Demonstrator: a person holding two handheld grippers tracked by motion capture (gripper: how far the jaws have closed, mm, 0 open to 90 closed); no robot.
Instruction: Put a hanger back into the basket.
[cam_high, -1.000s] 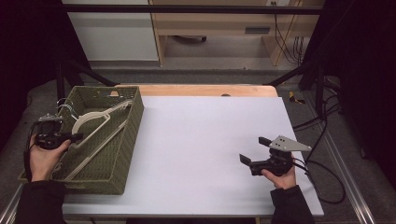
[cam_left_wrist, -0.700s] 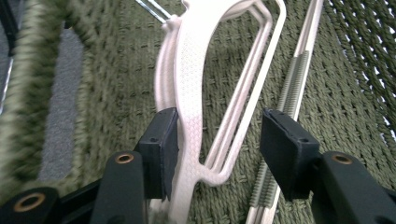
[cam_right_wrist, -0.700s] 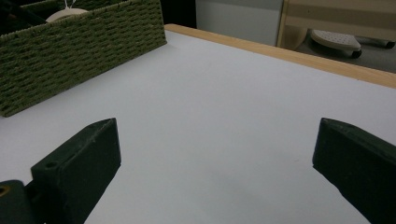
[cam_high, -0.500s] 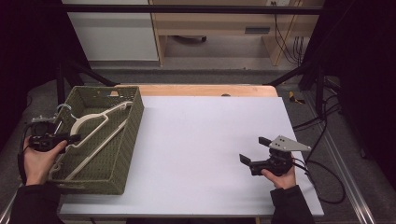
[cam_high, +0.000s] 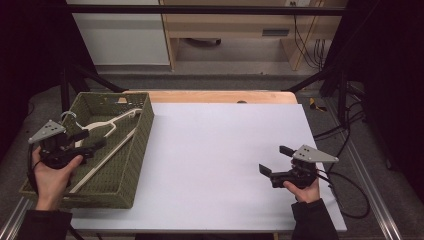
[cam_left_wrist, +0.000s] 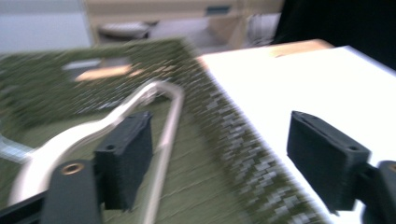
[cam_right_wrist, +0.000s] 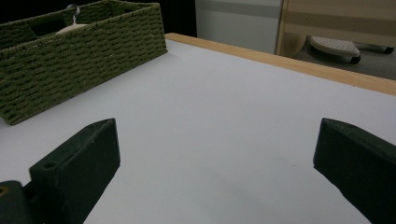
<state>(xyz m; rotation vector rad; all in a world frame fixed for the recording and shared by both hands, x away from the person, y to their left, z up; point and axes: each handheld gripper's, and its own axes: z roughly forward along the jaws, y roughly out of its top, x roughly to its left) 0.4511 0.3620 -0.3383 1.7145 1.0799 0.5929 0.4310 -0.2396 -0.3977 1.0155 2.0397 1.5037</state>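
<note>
- Green woven basket (cam_high: 127, 165) stands at the left edge of the white table (cam_high: 215, 155), its long side running from near to far.
- Inside it lies a pale wooden hanger (cam_high: 107, 127), flat on the basket floor, with its metal hook toward the far left corner and its arms spreading toward the near end.
- Over the basket's left part, a hand holds the left gripper (cam_high: 92, 142), which points right across the basket.
- Its jaws have just been opening and now stand wide apart, with nothing clamped between them.
- In the left gripper view, which is blurred, the hanger (cam_left_wrist: 140, 109) lies below and beyond the left gripper (cam_left_wrist: 219, 154); one curved arm passes behind one jaw, and no pad presses on it.
- The basket's right wall (cam_left_wrist: 224, 116) runs through the gap between the two jaws in that view, with the table beyond it.
- At the near right of the table, well apart from the basket, the other hand holds the right gripper (cam_high: 275, 160) low over the bare white surface.
- Its jaws stand wide and empty; the right gripper view shows the right gripper (cam_right_wrist: 217, 163) with only table between them, and the basket (cam_right_wrist: 79, 51) far off with the hanger's hook (cam_right_wrist: 72, 11) showing above its rim.
</note>
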